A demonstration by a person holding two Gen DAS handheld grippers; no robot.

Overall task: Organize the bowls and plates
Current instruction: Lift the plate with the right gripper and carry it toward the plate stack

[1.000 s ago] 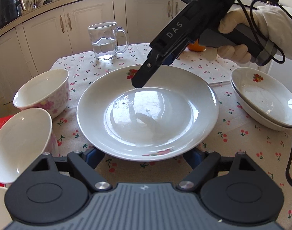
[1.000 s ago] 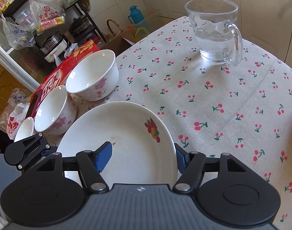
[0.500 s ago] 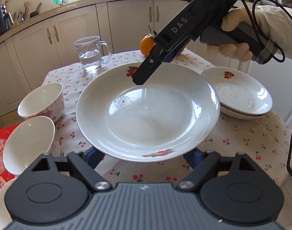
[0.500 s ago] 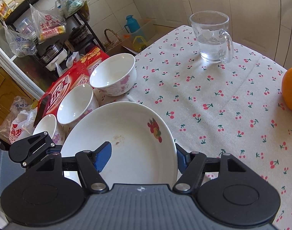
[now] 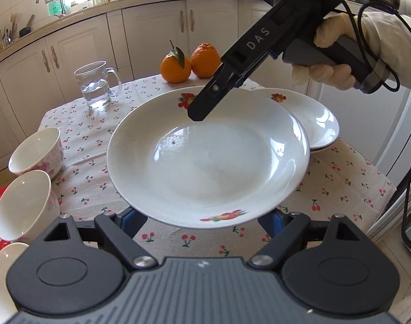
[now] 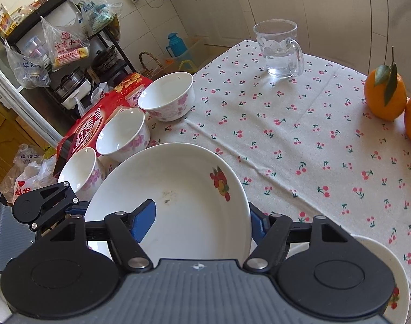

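A large white plate with a fruit motif [image 5: 208, 159] hangs above the table, tilted. My right gripper [image 5: 213, 102] is shut on its far rim, one finger over the inside. In the right wrist view the plate [image 6: 183, 202] sits between the blue pads [image 6: 144, 220]. My left gripper [image 5: 202, 221] is open under the plate's near rim, its fingers spread to both sides and mostly hidden; whether they touch the plate is unclear. It shows in the right wrist view [image 6: 43, 202]. A stack of white plates [image 5: 310, 118] sits at the right. Three floral bowls [image 6: 166, 95] [image 6: 121, 136] [image 6: 79, 170] line the left edge.
A glass mug of water [image 5: 97, 85] stands at the back left of the cherry-print tablecloth [image 6: 300, 135]. Two oranges [image 5: 190, 63] sit at the back. A red package [image 6: 97, 118] lies beyond the bowls. Kitchen cabinets [image 5: 151, 37] are behind the table.
The plate has been lifted off the table and carried right toward the plate stack. Both grippers moved with it, and the oranges came into view.
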